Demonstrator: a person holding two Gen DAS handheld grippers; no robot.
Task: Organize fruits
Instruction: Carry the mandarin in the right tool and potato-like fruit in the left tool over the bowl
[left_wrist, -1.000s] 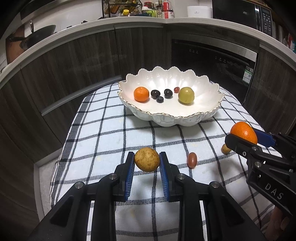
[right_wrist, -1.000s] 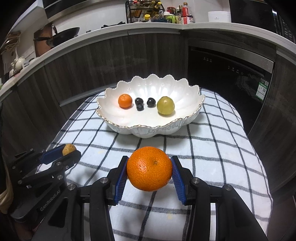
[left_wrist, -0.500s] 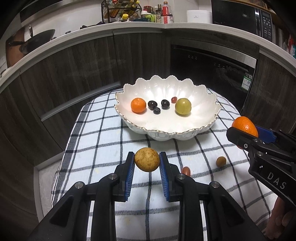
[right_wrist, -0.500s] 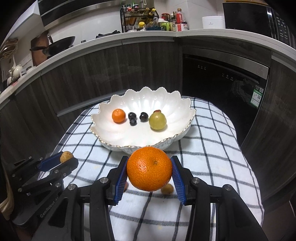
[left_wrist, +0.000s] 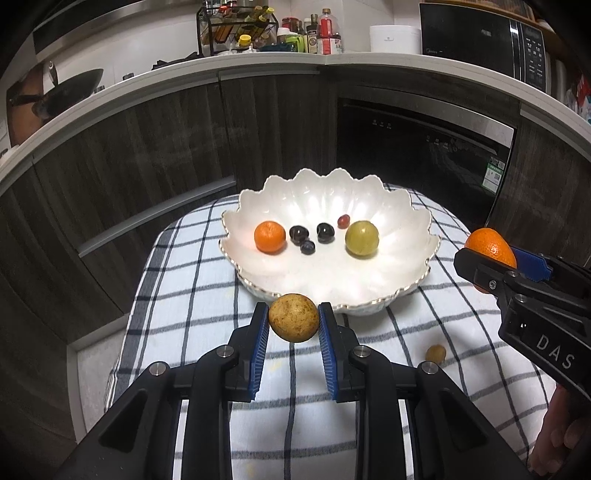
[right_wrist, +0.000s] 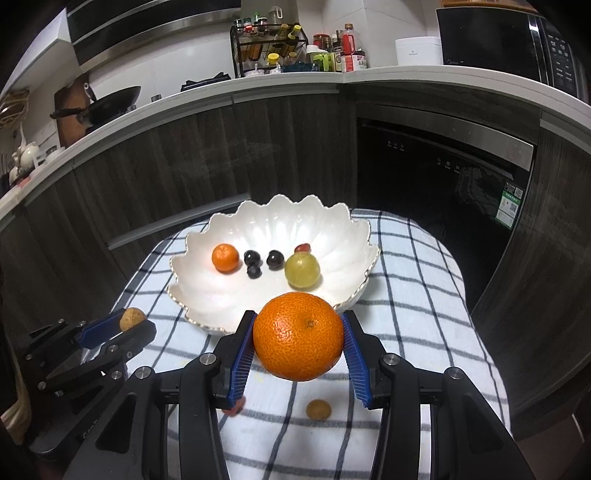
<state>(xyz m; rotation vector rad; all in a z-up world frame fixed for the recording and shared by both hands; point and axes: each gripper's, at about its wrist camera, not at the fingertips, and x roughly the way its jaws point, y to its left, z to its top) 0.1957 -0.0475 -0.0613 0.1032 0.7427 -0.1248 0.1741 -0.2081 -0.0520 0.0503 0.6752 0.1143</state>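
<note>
My left gripper (left_wrist: 293, 319) is shut on a round speckled brown fruit (left_wrist: 293, 316), held above the cloth just before the near rim of the white scalloped bowl (left_wrist: 402, 206). My right gripper (right_wrist: 298, 336) is shut on a large orange (right_wrist: 298, 335), also held above the cloth near the bowl (right_wrist: 207, 236). The bowl holds a small orange (left_wrist: 270, 236), three dark grapes (left_wrist: 299, 233), a red grape (left_wrist: 344, 220) and a green fruit (left_wrist: 362, 237). A small brown fruit (right_wrist: 318, 409) and a red grape (right_wrist: 236, 406) lie on the cloth below the right gripper.
The bowl stands on a checked cloth (left_wrist: 192, 288) over a small table with dark cabinets (left_wrist: 110, 147) behind and a dishwasher (left_wrist: 424, 147) at the right. The table drops off at its left and right edges. A counter with bottles runs behind.
Both grippers have risen with their fruits and drawn back a little, so the bowl looks smaller and lower in view. The loose fruits on the cloth have stayed in place.
</note>
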